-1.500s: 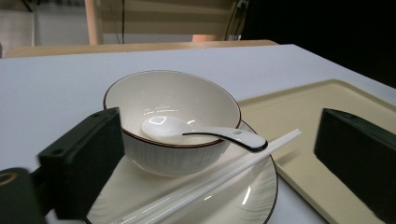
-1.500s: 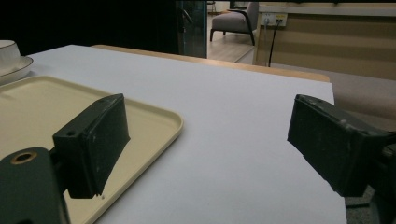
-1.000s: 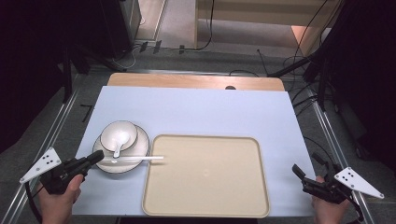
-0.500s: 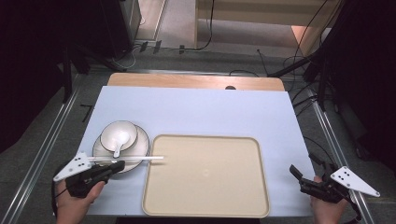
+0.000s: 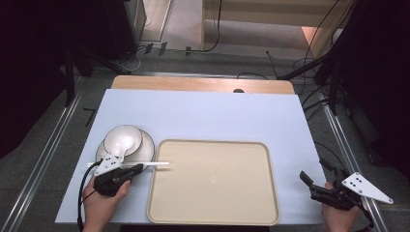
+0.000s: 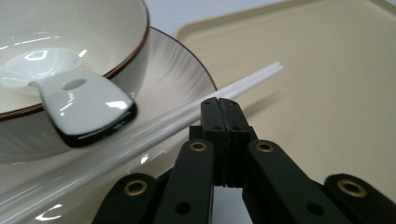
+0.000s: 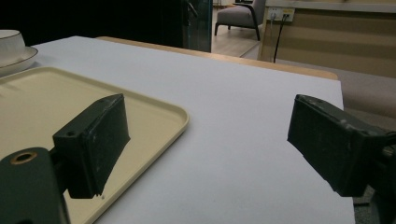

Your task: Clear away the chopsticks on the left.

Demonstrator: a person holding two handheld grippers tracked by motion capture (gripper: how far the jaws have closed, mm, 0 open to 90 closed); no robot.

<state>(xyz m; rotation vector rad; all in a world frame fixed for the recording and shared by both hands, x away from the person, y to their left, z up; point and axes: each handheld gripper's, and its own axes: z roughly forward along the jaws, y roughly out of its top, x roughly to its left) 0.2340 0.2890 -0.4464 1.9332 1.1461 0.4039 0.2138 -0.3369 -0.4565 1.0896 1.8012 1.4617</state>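
Observation:
A white bowl (image 5: 123,137) with a white spoon (image 6: 84,100) in it sits on a plate (image 5: 144,151) at the table's left. White chopsticks (image 5: 155,164) lie across the plate's front rim, their tips over the beige tray (image 5: 212,181). My left gripper (image 5: 138,169) is shut with nothing between its jaws, its tips (image 6: 219,103) just in front of the chopsticks. My right gripper (image 5: 309,180) stands open above the bare table at the front right, its jaws (image 7: 210,140) wide apart and holding nothing.
The tray's near corner (image 7: 180,116) lies left of my right gripper. A wooden strip (image 5: 203,84) borders the table's far edge. Metal rails (image 5: 46,154) run along both sides, with cables on the floor beyond.
My left gripper has moved right and forward from the table's left edge to the plate's front rim, beside the chopsticks. The right gripper has stayed where it was.

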